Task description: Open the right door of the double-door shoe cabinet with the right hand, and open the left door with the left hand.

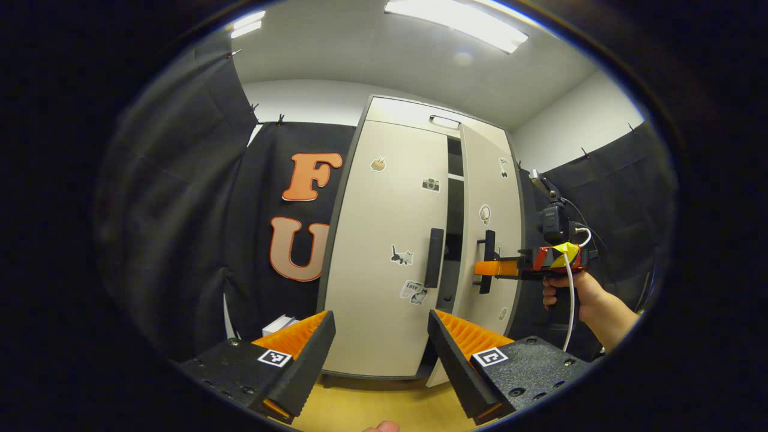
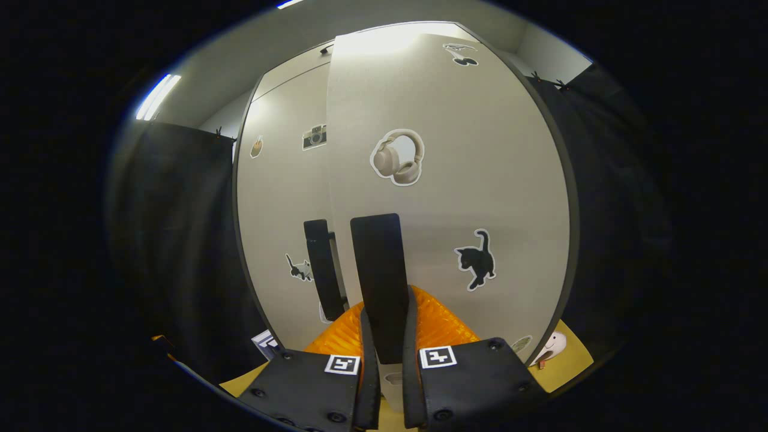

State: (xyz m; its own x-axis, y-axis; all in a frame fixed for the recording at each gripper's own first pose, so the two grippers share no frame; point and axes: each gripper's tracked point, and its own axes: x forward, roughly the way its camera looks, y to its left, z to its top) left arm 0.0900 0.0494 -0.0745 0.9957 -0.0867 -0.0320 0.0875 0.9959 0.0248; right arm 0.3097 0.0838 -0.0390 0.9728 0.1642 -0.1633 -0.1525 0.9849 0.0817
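You are holding the left claw point(image 1: 381, 360) wide open, its two fingers spread and gripping nothing, facing the cabinet point(image 1: 414, 240) from a little way back. The left door point(image 1: 387, 240) is sitting closed, flush in its frame, and its black handle point(image 1: 434, 258) is standing upright near the door's inner edge, well apart from your left fingers.

The right door point(image 1: 487, 228) is standing ajar, swung out a little, with a dark gap showing between the two doors. In the left gripper view your right claw point(image 1: 489, 268) is reaching in sideways at handle height, and your hand point(image 1: 570, 294) is gripping its body, a white cable point(image 1: 569, 300) hanging past the wrist.

In the right gripper view the right claw point(image 2: 384, 351) is closed on the right door's handle point(image 2: 379, 282): the black bar is running up between the two fingers, both pressing against it. The right door point(image 2: 468, 198) is looming close, headphone sticker point(image 2: 397, 157) above the handle, cat sticker point(image 2: 477, 258) beside it. The left door point(image 2: 288, 216) is lying behind, its handle point(image 2: 321, 267) just left of the gripped one.

The floor point(image 1: 384, 405) under the cabinet is yellowish.
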